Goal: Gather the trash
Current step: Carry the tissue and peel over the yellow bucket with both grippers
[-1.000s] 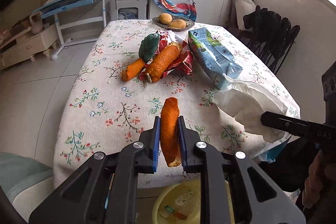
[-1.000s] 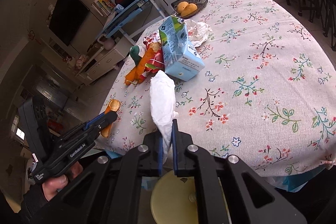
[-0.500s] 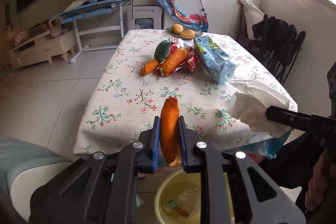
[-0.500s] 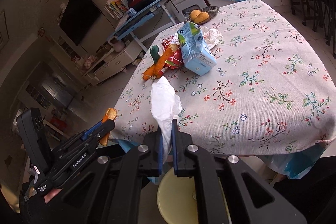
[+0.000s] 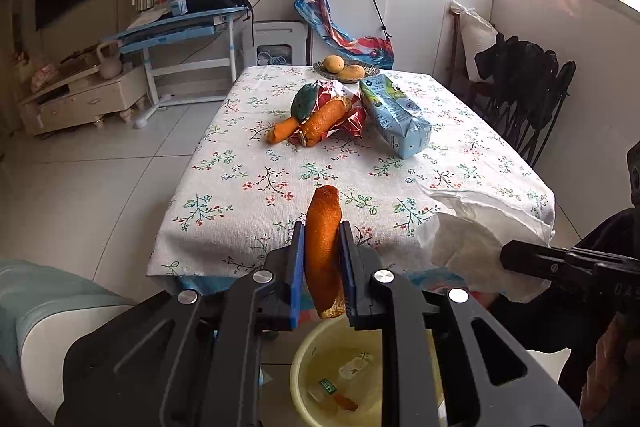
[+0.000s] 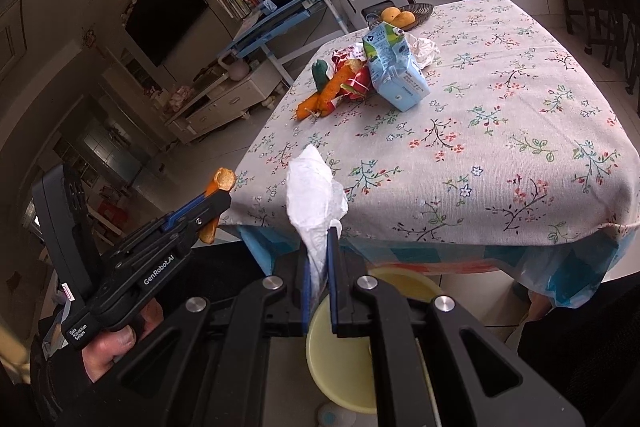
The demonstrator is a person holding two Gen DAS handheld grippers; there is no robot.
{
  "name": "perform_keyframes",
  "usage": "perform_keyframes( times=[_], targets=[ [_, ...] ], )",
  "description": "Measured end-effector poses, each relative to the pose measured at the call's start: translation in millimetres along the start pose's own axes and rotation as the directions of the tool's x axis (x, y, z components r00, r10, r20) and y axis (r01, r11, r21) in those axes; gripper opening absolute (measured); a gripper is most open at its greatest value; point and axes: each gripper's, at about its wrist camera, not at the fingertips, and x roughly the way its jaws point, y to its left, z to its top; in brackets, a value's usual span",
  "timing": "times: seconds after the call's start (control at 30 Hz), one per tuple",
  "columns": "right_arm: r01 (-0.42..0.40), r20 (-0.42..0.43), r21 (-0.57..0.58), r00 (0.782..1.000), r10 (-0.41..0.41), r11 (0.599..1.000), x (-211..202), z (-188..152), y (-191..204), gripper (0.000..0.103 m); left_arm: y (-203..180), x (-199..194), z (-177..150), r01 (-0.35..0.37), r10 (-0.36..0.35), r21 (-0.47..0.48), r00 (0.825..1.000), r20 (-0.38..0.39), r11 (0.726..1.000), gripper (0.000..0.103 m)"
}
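My left gripper [image 5: 322, 259] is shut on an orange peel [image 5: 323, 227], held off the table's near edge above a yellow bin [image 5: 352, 379] on the floor. My right gripper [image 6: 318, 259] is shut on a crumpled white tissue [image 6: 312, 187], also off the table edge with the yellow bin [image 6: 344, 347] below it. The left gripper with the orange peel [image 6: 222, 181] shows at the left of the right wrist view. On the floral table [image 5: 248, 195] lie more orange peels [image 5: 320, 119], a red wrapper [image 5: 356, 119], a green piece [image 5: 306, 99] and a blue milk carton [image 5: 396, 115].
A dish with two yellow fruits [image 5: 346, 67] stands at the table's far end. Black chairs [image 5: 528, 87] stand to the right, a blue desk [image 5: 180, 27] and a low cabinet [image 5: 76, 95] to the left. A crumpled white paper [image 6: 424, 49] lies behind the carton.
Both grippers have pulled back from the table and off its near edge, carrying the peel and the tissue. The yellow bin now shows more fully beneath them.
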Motion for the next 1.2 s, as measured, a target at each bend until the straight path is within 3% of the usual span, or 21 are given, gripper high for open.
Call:
perform_keyframes(
  times=[0.13, 0.33, 0.67, 0.8, 0.9, 1.2],
  targets=[
    [-0.009, -0.042, -0.012, 0.999, 0.009, 1.0, 4, -11, 6, 0.008, -2, -4, -3, 0.002, -0.002, 0.002, 1.0, 0.003, 1.0, 0.016],
    [-0.01, -0.182, 0.018, 0.983, 0.013, 1.0, 31, -29, 1, 0.008, -6, -9, -11, 0.009, -0.009, 0.003, 1.0, 0.003, 1.0, 0.016],
    [0.028, -0.262, -0.008, 0.965, -0.029, 1.0, 45, -46, 3, 0.008, -11, -18, -22, 0.024, -0.024, 0.003, 1.0, 0.001, 1.0, 0.016],
    [0.044, -0.272, -0.011, 0.961, -0.045, 0.999, 48, -49, 1, 0.012, -14, -17, -26, 0.03, -0.03, 0.013, 1.0, -0.011, 0.999, 0.016],
    [0.054, -0.27, 0.005, 0.962, -0.051, 0.999, 48, -50, -3, 0.033, -16, -15, -28, 0.032, -0.031, 0.021, 0.999, -0.017, 0.999, 0.016],
    [0.089, -0.204, 0.038, 0.976, -0.08, 0.995, 37, -44, -9, 0.037, -23, -13, -33, 0.063, -0.061, 0.039, 0.997, -0.044, 0.997, 0.016]
  ],
)
